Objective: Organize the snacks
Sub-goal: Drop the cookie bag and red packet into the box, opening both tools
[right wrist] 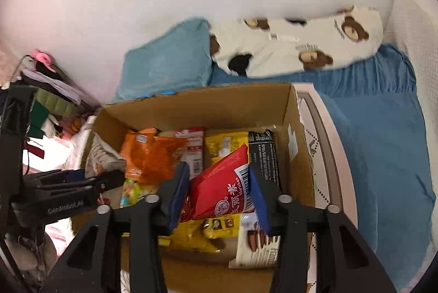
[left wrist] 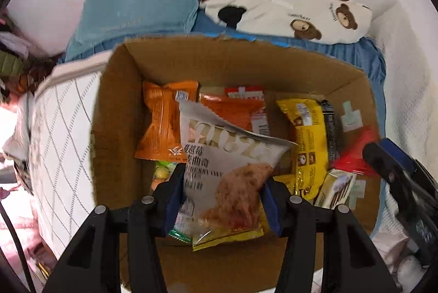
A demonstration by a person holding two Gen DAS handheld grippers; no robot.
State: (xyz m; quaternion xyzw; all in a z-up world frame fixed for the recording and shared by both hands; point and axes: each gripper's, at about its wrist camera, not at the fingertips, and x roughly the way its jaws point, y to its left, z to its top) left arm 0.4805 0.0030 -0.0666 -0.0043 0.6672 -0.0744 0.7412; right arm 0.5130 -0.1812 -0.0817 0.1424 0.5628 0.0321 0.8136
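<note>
A brown cardboard box (left wrist: 246, 57) sits on the bed and holds several snack packs. My left gripper (left wrist: 223, 191) is shut on a white cookie bag (left wrist: 219, 156) and holds it over the box. My right gripper (right wrist: 219, 180) is shut on a red snack bag (right wrist: 224, 183), also over the box (right wrist: 219, 101). In the box lie orange bags (left wrist: 161, 120), a yellow bag (left wrist: 309, 134), a black pack (right wrist: 264, 156) and a white chocolate-stick pack (right wrist: 257, 246). The right gripper also shows at the right edge of the left wrist view (left wrist: 383, 158), and the left gripper at the left of the right wrist view (right wrist: 104, 180).
The box rests on a white quilted mattress (left wrist: 60, 134) beside a blue sheet (right wrist: 383, 145). A light blue pillow (left wrist: 142, 8) and a white bear-print pillow (left wrist: 295, 11) lie behind it against the wall. Clutter is piled at the left (right wrist: 46, 90).
</note>
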